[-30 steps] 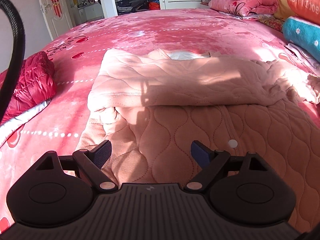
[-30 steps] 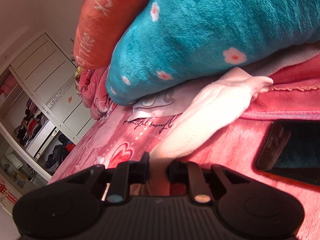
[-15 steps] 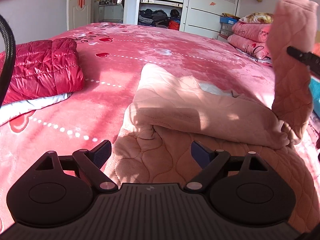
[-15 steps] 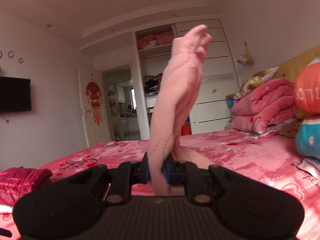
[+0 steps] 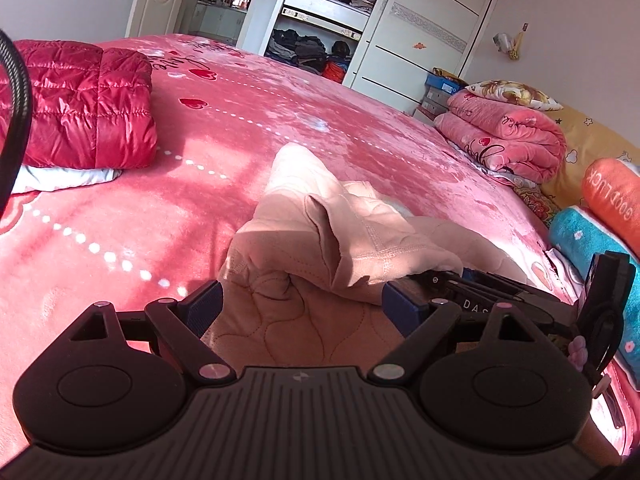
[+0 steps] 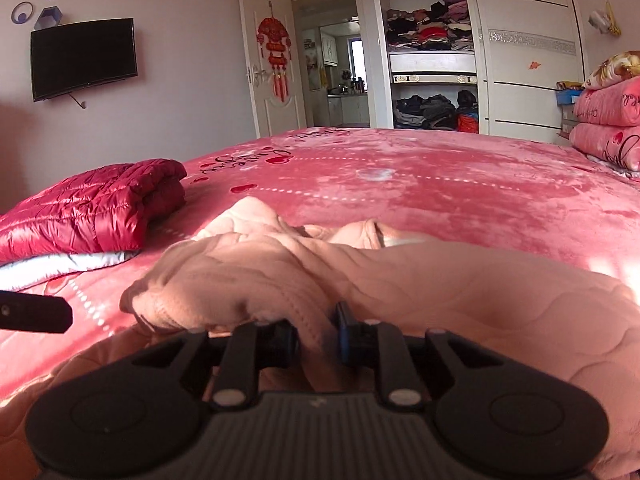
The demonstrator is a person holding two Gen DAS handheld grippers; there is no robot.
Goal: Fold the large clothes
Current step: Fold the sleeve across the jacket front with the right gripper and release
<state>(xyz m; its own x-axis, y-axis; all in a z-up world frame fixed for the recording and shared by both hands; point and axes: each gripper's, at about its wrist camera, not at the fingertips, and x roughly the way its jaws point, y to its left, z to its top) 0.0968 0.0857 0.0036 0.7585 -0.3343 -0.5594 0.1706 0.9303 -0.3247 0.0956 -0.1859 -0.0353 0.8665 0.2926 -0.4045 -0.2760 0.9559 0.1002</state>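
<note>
The bed (image 6: pixel 460 196), under a pink cover with hearts and dotted lines, fills both views. Only the right wrist view shows the wall television (image 6: pixel 83 58) and the whole open doorway; only the left wrist view shows the teal pillow (image 5: pixel 584 236) and orange pillow (image 5: pixel 614 196) at the bed's right edge. Both views take in one open wardrobe (image 6: pixel 430 60) stacked with clothes and one pile of folded pink quilts (image 5: pixel 508 140).

The peach quilted garment (image 5: pixel 320 248) lies near the middle of the bed, its sleeve laid over the folded body. One folded red padded jacket (image 6: pixel 100 208) sits well apart on the left, on a grey-white layer. Between the two, and beyond the garment toward the wardrobe, the cover lies bare and open.

Two tools show. The left tool (image 5: pixel 300 306) hovers over the garment's near part, fingers spread wide, nothing between them. The right tool (image 6: pixel 318 336) has a fold of the sleeve between its fingers; its jaws have just been opening, and a small gap shows beside the cloth on the right. In the left wrist view the right tool reaches in from the right, its tip under the sleeve's edge.
</note>
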